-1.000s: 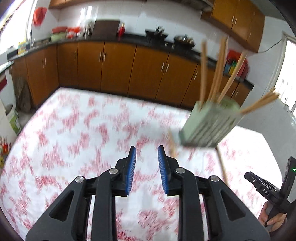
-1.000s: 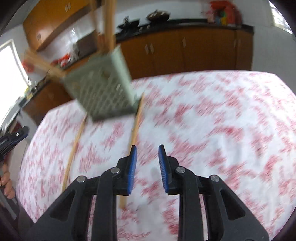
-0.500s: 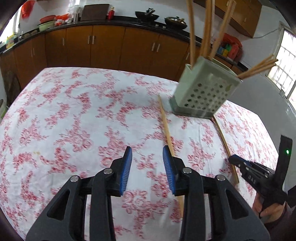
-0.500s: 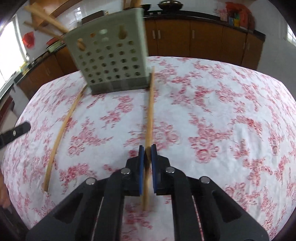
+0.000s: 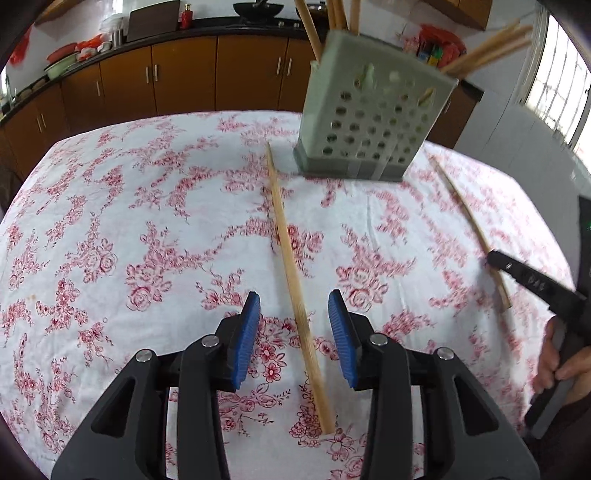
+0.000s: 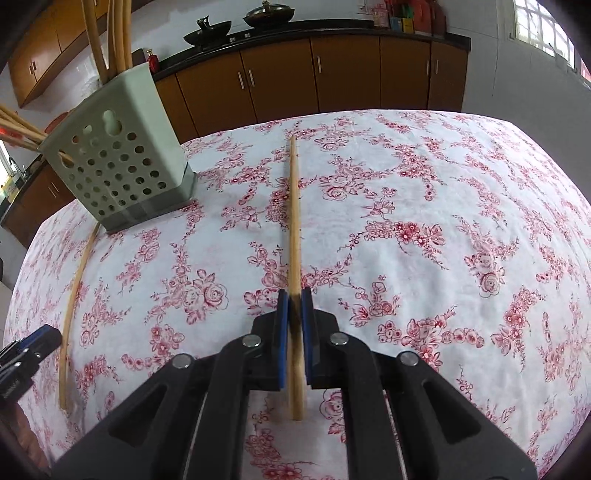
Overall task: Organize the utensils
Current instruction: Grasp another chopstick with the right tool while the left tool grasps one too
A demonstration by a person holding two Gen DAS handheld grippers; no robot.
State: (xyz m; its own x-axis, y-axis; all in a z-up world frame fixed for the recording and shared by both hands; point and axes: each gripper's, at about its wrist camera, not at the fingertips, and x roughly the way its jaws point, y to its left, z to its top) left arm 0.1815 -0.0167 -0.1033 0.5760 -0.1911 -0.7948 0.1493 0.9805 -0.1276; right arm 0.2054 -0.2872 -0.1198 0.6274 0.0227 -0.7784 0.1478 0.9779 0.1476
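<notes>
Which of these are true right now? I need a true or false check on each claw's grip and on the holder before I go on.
1. The right claw is shut on the held chopstick. True.
2. The left claw clamps a chopstick. False: its jaws are opening, and the loose chopstick lies between them untouched.
3. The holder is empty. False: stored chopsticks stick out of it.
4. The holder stands upright on the tablecloth. True.
</notes>
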